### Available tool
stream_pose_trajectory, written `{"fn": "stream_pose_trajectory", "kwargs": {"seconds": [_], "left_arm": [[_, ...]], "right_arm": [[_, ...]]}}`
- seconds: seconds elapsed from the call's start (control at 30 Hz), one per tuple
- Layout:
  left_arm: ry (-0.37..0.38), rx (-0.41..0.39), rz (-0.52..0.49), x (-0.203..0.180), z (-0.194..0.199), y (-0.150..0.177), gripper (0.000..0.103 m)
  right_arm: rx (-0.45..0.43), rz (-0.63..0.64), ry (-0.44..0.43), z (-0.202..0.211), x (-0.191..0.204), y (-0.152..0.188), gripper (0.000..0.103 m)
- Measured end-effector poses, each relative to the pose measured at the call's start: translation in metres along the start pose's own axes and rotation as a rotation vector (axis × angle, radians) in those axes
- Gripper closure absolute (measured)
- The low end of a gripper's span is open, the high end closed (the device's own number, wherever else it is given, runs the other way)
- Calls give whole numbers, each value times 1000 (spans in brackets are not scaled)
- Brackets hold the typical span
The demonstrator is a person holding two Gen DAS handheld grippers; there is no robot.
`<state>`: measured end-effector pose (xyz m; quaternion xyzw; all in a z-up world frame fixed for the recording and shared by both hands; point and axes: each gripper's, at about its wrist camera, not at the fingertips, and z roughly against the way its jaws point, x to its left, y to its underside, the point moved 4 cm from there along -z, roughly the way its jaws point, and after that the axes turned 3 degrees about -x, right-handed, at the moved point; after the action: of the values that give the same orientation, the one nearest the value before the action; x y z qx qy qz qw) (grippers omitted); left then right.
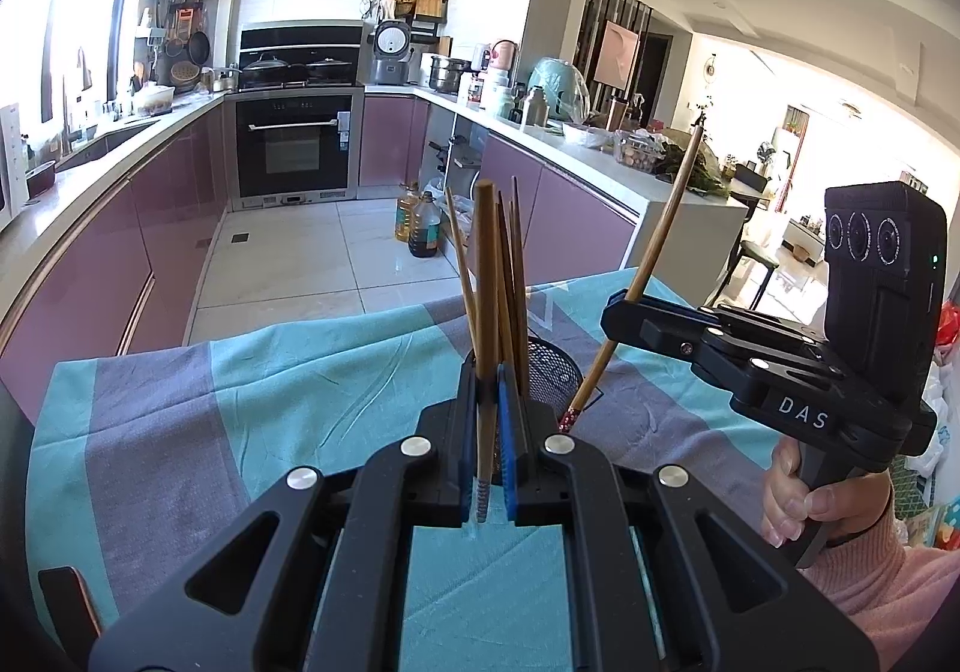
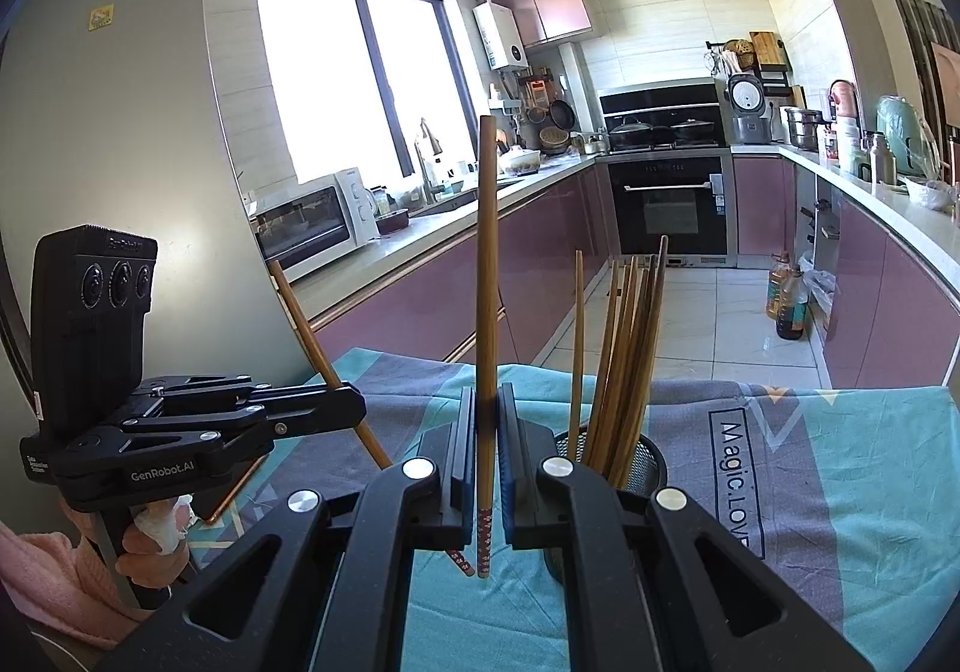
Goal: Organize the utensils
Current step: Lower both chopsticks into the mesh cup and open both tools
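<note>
Each of my grippers, left (image 1: 487, 402) and right (image 2: 487, 420), clamps one chopstick (image 1: 486, 312) upright beside the mesh holder (image 1: 555, 372), seemingly ready to join the bundle there.

Two hand-held grippers: left hand-held gripper (image 1: 486, 444), right hand-held gripper (image 2: 487, 462). Two held chopsticks: one chopstick (image 1: 486, 312), another chopstick (image 2: 487, 282). One mesh holder (image 2: 645, 462) with about seven chopsticks (image 2: 630, 360). Two oil bottles (image 1: 420, 225).
</note>
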<state>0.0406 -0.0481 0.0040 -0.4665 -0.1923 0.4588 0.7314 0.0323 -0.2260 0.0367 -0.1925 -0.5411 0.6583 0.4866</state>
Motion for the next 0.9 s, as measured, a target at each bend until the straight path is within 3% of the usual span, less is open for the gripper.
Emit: {"fn": "stream_pose_trajectory", "kwargs": {"seconds": [0.9], "left_arm": [[7, -77, -27, -10, 23, -16, 96]], "right_arm": [[-35, 20, -7, 3, -2, -20, 97]]}}
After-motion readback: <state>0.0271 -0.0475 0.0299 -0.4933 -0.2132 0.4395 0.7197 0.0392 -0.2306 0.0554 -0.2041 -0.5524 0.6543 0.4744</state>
